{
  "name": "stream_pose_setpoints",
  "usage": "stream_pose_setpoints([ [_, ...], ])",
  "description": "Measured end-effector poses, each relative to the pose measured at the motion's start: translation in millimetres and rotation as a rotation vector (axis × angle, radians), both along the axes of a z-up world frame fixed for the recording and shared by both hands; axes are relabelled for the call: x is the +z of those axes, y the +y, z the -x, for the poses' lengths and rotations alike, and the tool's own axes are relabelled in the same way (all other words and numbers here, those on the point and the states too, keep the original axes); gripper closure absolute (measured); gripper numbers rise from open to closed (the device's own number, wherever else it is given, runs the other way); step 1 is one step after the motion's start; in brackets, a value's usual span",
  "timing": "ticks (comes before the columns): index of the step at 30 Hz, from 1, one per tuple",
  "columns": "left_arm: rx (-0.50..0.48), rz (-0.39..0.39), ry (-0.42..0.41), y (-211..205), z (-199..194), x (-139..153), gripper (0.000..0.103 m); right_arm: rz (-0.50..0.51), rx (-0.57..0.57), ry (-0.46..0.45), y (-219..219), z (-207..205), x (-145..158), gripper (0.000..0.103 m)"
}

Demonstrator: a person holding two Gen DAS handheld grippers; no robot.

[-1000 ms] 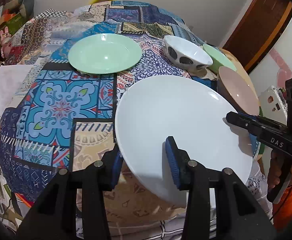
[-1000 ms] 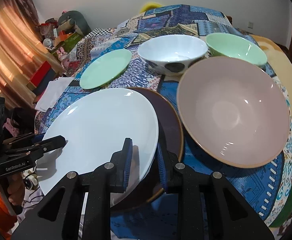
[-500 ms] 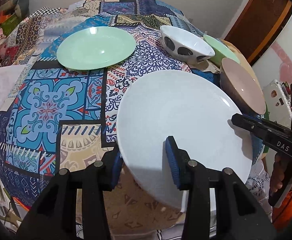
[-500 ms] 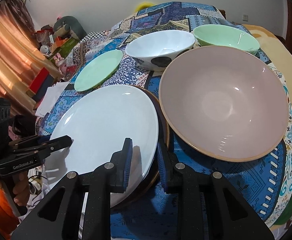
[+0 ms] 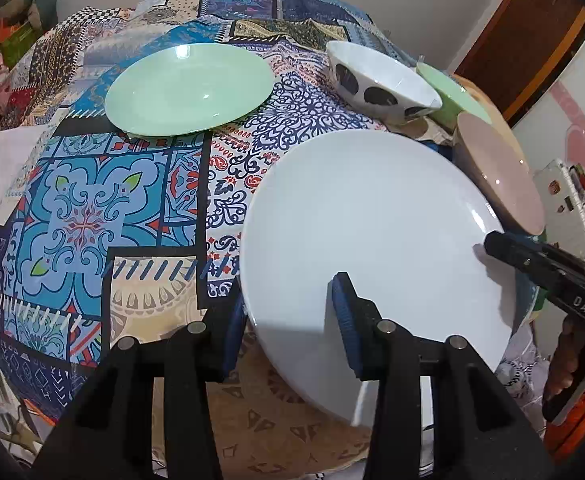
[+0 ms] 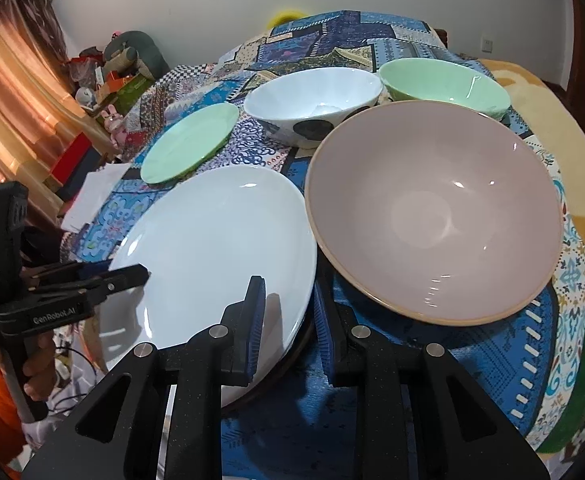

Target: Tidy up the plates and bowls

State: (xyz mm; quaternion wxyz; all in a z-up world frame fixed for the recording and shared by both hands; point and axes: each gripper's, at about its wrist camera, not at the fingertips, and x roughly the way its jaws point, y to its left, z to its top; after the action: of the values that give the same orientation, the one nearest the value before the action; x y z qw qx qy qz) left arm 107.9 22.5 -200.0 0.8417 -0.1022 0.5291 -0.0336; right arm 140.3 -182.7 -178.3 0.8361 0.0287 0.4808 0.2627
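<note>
— Left gripper (image 5: 288,312)?
— Clamped on near rim of white plate (image 5: 372,248), one pad above, one below.
— Right gripper (image 6: 288,320)?
— Straddling the opposite rim, clamped too. Pink bowl (image 6: 432,216) just right of it; green plate (image 6: 190,142) beyond, left.

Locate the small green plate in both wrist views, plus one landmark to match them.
Left wrist: the small green plate lies upper left of centre, on the patchwork cloth, beyond the white plate.
Right wrist: the same plate lies left of centre, beyond the white plate.
Shared landmark: the white spotted bowl, to the right of the green plate in both.
</note>
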Motion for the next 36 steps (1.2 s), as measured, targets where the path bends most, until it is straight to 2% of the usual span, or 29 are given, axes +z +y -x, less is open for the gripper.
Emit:
stream_pose_setpoints([
  [8,-0.013,0.01,-0.006,1.7,-0.9,-2.1,0.061,0.049,0.002,-0.015,3.7,-0.7,1.7,0.078],
  [13,-0.019,-0.013,-0.022,1.9,3.3,2.1,0.061,0.108,-0.011,-0.071,4.1,7.3,9.2,0.078],
  [20,-0.005,-0.048,-0.076,17.4,13.8,21.2,0.06,0.085,0.01,-0.099,13.8,7.7,28.2,0.078],
  [27,0.06,-0.089,-0.177,47.5,15.6,55.8,0.047,0.036,0.048,-0.174,44.3,-6.9,57.6,0.07],
  [32,0.097,-0.121,-0.251,71.5,9.9,79.4,0.039,0.054,0.074,-0.24,72.8,-21.4,70.6,0.066],
  [34,0.116,-0.125,-0.271,83.2,4.8,86.2,0.028,0.065,0.083,-0.262,84.4,-28.3,74.0,0.065],
  [36,0.137,-0.133,-0.289,92.6,0.0,89.7,0.027,0.06,0.091,-0.256,94.4,-37.1,74.9,0.064],
])
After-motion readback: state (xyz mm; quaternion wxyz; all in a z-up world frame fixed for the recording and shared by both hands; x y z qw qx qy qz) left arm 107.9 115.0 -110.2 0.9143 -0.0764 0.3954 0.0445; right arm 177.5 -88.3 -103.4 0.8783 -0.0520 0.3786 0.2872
